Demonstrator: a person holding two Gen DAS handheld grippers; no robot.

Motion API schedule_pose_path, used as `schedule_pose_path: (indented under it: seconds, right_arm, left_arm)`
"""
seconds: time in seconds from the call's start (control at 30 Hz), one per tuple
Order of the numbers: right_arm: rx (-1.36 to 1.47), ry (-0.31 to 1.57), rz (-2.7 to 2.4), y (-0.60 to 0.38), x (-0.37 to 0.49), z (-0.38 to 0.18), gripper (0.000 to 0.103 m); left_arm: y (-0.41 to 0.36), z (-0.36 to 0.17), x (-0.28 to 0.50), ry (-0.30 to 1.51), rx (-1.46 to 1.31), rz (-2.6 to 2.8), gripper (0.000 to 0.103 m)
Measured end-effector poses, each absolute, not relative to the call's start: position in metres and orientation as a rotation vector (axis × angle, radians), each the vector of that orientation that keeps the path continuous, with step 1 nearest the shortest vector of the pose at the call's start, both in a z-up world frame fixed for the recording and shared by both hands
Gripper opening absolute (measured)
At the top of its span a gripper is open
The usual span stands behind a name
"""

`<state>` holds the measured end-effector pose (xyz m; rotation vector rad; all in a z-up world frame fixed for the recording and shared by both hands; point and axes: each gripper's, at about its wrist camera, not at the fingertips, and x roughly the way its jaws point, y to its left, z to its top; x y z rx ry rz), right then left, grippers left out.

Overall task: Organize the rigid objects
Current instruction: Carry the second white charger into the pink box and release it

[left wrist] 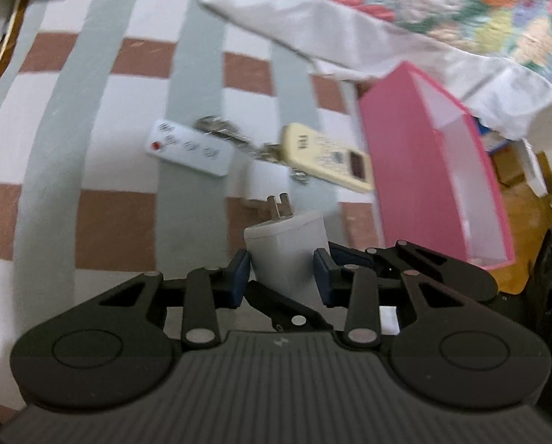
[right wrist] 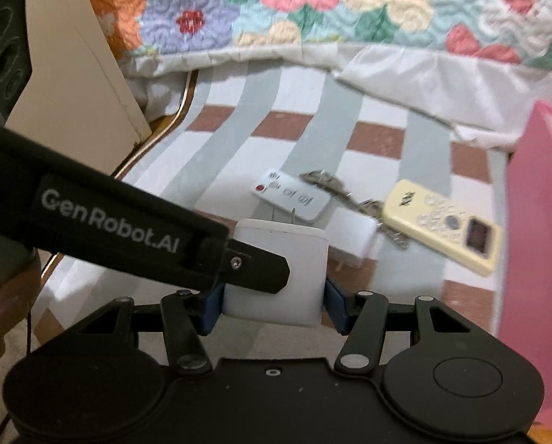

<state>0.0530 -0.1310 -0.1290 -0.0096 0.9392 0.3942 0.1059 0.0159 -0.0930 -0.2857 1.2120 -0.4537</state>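
A white plug charger (left wrist: 288, 249) with two prongs pointing away sits between the pads of both grippers. My left gripper (left wrist: 281, 272) is shut on it, and my right gripper (right wrist: 274, 301) also has its pads against the charger (right wrist: 281, 259). The left gripper's finger (right wrist: 238, 264) crosses the charger in the right wrist view. On the checked bed lie a white remote (left wrist: 188, 148), a bunch of keys (left wrist: 235, 137) and a cream remote (left wrist: 327, 157). A pink open box (left wrist: 435, 170) stands to the right.
A second white adapter (right wrist: 353, 235) lies on the bed behind the charger. A floral quilt (right wrist: 313, 7) with a white border covers the far side. A beige panel (right wrist: 72, 66) stands left. Cardboard items lie on the floor (left wrist: 516, 174) at right.
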Motion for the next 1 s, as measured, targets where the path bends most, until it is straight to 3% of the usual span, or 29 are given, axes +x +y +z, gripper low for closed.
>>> schedule_pose_path:
  seconds: [0.53,1.0]
  right_arm:
    - [-0.065,0.761,0.277,-0.173,0.03,-0.054,0.062]
    - [-0.006,0.78,0.038,-0.279,0.044,-0.044,0.061]
  left_arm:
    - [-0.044,-0.013,0.108,1.112,-0.216,-0.613,0.035]
    - [-0.192,0.0,0.135,1.156,-0.006,-0.752,0.035]
